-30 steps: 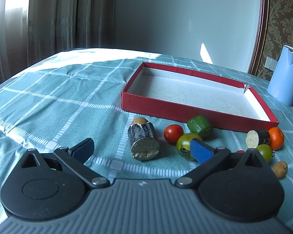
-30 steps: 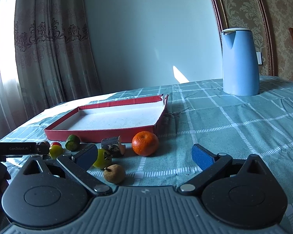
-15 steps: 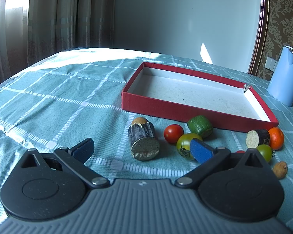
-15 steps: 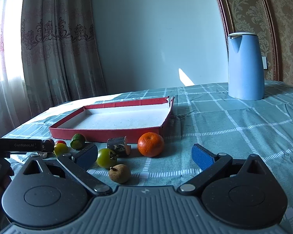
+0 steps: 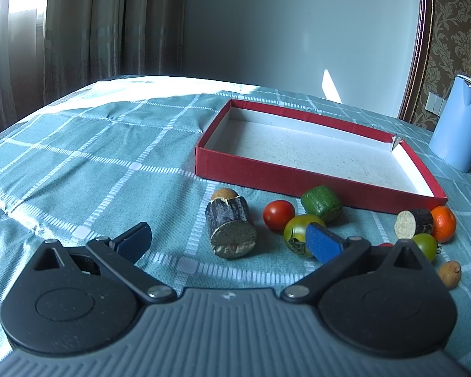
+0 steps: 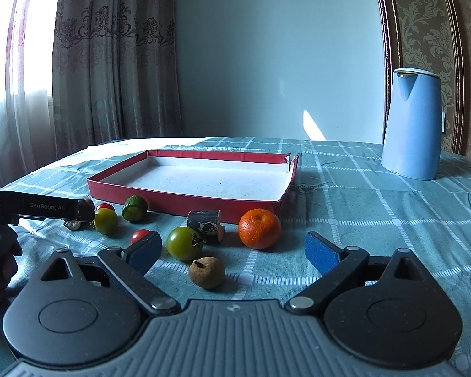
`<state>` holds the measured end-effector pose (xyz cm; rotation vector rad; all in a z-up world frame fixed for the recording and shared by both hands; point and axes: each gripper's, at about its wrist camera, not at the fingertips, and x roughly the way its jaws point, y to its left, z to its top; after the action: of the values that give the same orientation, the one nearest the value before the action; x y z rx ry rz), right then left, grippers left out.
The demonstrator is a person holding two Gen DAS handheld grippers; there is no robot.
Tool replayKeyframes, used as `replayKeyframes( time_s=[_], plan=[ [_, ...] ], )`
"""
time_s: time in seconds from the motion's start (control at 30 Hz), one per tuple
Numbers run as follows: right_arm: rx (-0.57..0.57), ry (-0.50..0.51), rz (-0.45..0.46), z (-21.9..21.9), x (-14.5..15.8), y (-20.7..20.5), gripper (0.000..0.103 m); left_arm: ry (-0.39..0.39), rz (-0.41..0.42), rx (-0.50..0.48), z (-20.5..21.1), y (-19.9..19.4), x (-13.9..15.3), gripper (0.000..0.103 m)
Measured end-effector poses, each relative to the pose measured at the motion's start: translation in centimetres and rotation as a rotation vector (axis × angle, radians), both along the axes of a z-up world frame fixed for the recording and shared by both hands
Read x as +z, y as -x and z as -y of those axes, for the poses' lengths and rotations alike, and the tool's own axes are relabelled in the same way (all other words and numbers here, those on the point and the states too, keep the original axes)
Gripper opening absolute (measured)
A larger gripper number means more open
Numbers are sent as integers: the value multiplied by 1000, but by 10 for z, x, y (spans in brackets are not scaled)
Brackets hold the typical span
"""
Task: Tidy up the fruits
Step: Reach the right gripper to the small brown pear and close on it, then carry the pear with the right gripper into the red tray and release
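An empty red box (image 5: 314,176) with a white floor lies on the teal checked cloth; it also shows in the right wrist view (image 6: 185,202). Fruits lie in front of it. My left gripper (image 5: 229,243) is open and empty just behind a dark cut log-like piece (image 5: 230,224), with a red tomato (image 5: 278,214), a green tomato (image 5: 298,231) and a green block (image 5: 321,202) to the right. My right gripper (image 6: 232,249) is open and empty, with a small brown fruit (image 6: 206,271), a green tomato (image 6: 182,242) and an orange (image 6: 259,228) ahead of it.
A blue kettle (image 6: 411,124) stands at the back right. The left gripper's body (image 6: 37,209) reaches in from the left in the right wrist view. A second dark piece (image 6: 205,222), a lime (image 6: 135,209) and small tomatoes lie near the box front. Curtains and wall stand behind.
My right gripper has moved left and forward toward the fruits, which now sit closer and more central. The left gripper has stayed still.
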<state>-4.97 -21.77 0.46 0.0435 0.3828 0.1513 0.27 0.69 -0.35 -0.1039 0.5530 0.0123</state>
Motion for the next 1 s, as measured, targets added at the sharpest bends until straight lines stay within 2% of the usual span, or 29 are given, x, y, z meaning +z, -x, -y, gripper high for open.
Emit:
replayKeyframes(
  time_s=[0.17,0.23,0.27,0.33,0.4,0.47,0.57,0.7,0.83,0.9,1.0],
  plan=[
    [15,43,-43,-7,-1,-7,96,0,0,1,1,1,-1,103],
    [38,50,-81,-11,-2,-13,84,2,0,1,0,1,-1,103],
    [48,60,-103,-13,-3,-16,81,3,0,1,1,1,-1,103],
    [63,79,-138,-20,-6,-24,67,5,-1,1,1,2,-2,103],
    [73,91,-161,-24,-8,-29,62,9,-2,2,1,2,-2,103],
    [73,97,-183,-26,-10,-33,52,13,-3,1,0,2,-1,103],
    [72,94,-222,-27,-13,-39,30,20,-5,1,-1,1,-1,103],
    [68,73,-195,-23,-7,-34,29,24,-7,1,-1,2,0,103],
    [50,23,-89,-15,23,-38,29,29,-8,-4,-3,1,0,103],
    [37,9,-58,-9,35,-55,29,30,-9,-3,-3,1,0,103],
    [15,-10,-70,-3,39,-90,29,34,-10,0,-3,2,0,103]
  ],
)
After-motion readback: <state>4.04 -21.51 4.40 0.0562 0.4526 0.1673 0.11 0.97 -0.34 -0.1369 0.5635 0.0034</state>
